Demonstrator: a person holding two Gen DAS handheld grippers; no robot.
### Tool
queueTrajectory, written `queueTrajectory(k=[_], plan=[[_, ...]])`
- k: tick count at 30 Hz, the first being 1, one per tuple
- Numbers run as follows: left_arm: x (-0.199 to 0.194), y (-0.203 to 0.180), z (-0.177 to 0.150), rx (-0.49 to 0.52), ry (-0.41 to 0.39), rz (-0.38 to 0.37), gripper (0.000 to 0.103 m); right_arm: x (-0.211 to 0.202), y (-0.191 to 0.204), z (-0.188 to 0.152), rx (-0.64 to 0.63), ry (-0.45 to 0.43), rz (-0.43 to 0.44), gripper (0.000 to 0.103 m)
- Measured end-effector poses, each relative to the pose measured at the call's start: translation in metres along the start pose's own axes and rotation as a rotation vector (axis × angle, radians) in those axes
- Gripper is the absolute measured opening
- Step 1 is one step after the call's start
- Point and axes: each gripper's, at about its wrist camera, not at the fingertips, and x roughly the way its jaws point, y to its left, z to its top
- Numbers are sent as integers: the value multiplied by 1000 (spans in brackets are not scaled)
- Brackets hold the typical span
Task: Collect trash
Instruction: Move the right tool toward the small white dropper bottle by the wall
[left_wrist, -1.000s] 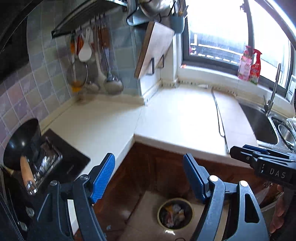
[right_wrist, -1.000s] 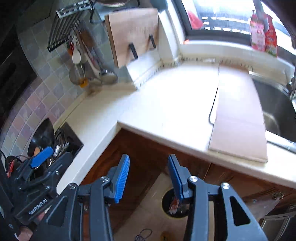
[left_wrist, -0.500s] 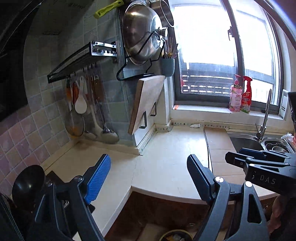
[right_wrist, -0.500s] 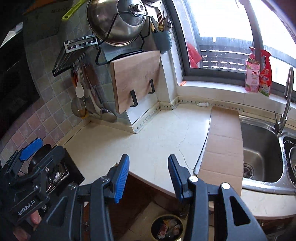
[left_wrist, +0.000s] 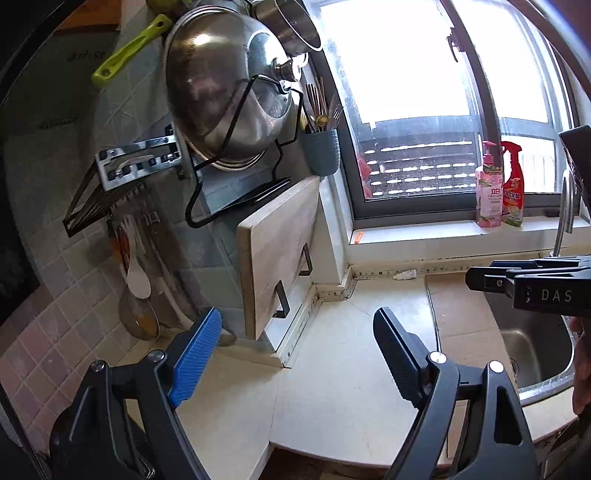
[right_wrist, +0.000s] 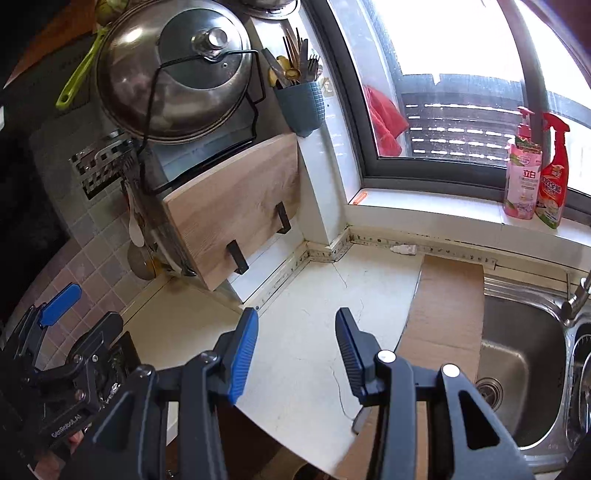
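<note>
At the bottom of the left wrist view, the left tool (left_wrist: 297, 349) stands wide apart with nothing between its blue pads – its jaws have just been opening. In the lower centre of the right wrist view, the right tool (right_wrist: 295, 343) is parted more narrowly, also empty. Both hang over the pale desk (right_wrist: 295, 295), bare in the corner. No trash shows in either view, so where it lies cannot be told.

To the right, a flat cardboard sheet (right_wrist: 448, 295) lies on the desk beside the steel sink (right_wrist: 517, 354). Further back at centre left, a wooden cutting board (right_wrist: 236, 206) leans in black brackets, with a large steel lid (right_wrist: 173, 74) racked above it – a blue cutlery holder (right_wrist: 301, 107) hangs beside. On the far windowsill at right stand a pink soap bottle (right_wrist: 522, 177) and a red spray bottle (right_wrist: 554, 177).
</note>
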Motion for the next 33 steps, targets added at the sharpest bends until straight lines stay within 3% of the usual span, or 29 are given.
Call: queueTrajectory(k=[7, 14, 22, 33], plan=[[115, -42, 52, 35, 101, 36, 83, 76, -69, 70, -65, 48, 47, 44], [244, -90, 62, 50, 233, 31, 83, 187, -149, 111, -77, 161, 31, 44], [361, -124, 27, 10, 347, 4, 83, 307, -214, 95, -135, 248, -62, 44], [422, -131, -5, -69, 440, -16, 83, 383, -229, 79, -253, 267, -131, 44]])
